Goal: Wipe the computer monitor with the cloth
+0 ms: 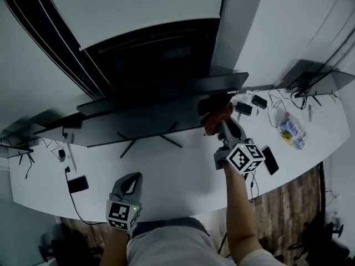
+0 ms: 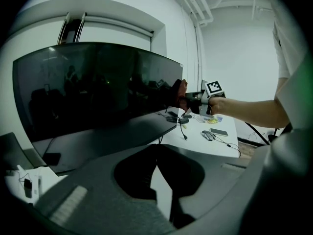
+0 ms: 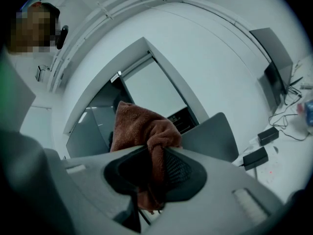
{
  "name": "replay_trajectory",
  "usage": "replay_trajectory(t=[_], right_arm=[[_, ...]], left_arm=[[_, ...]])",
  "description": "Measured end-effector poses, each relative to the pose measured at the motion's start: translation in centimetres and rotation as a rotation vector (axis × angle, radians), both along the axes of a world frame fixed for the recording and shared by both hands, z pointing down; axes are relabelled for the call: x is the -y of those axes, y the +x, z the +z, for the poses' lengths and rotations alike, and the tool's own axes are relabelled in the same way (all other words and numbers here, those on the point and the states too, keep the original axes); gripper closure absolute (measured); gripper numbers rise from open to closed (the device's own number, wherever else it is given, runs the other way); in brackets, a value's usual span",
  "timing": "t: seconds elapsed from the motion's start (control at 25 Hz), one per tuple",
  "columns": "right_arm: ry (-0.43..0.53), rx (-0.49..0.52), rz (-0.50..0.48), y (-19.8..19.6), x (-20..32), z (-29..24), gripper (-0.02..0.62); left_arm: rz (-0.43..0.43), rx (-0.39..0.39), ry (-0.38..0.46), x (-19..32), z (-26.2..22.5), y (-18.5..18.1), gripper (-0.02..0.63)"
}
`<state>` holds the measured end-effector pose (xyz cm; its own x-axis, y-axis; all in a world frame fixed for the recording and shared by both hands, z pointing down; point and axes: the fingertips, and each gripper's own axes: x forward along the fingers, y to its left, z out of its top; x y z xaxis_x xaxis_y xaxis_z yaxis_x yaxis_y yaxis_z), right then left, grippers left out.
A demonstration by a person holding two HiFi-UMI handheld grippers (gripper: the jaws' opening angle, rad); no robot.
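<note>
Right claw point(image 3: 155, 163) is clamped on the cloth point(image 3: 139, 126), a rust-brown wad bunched up between its jaws. The cloth sits up at the monitor's point(image 2: 98, 92) right end. Left claw point(image 2: 160, 180) hangs low in front of the monitor over the bench point(image 1: 183, 176), jaws together with nothing in them.

Looks like the wiping step, starting from the monitor's right end. Next move probably calls for pressing the cloth flat on the screen and sweeping it toward the monitor's left end, light enough not to rock the stand.

Only the right gripper view shows how the cloth is pinched. The left gripper view is the one that shows the screen face, dark with reflections, and the cloth by its right edge. Touching or just off, hard to say. The head view only catches the monitor from above.
</note>
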<state>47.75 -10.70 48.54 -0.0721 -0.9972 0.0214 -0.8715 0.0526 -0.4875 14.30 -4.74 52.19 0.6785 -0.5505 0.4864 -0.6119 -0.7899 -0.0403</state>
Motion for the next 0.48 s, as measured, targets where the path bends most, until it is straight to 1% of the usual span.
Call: replay_trajectory(t=[0.48], right_arm=[[-0.117,0.009,0.012,0.4,0.8,8.0,0.499]], left_arm=[[-0.034,0.047,-0.049,-1.1,2.6,-3.0,0.597]])
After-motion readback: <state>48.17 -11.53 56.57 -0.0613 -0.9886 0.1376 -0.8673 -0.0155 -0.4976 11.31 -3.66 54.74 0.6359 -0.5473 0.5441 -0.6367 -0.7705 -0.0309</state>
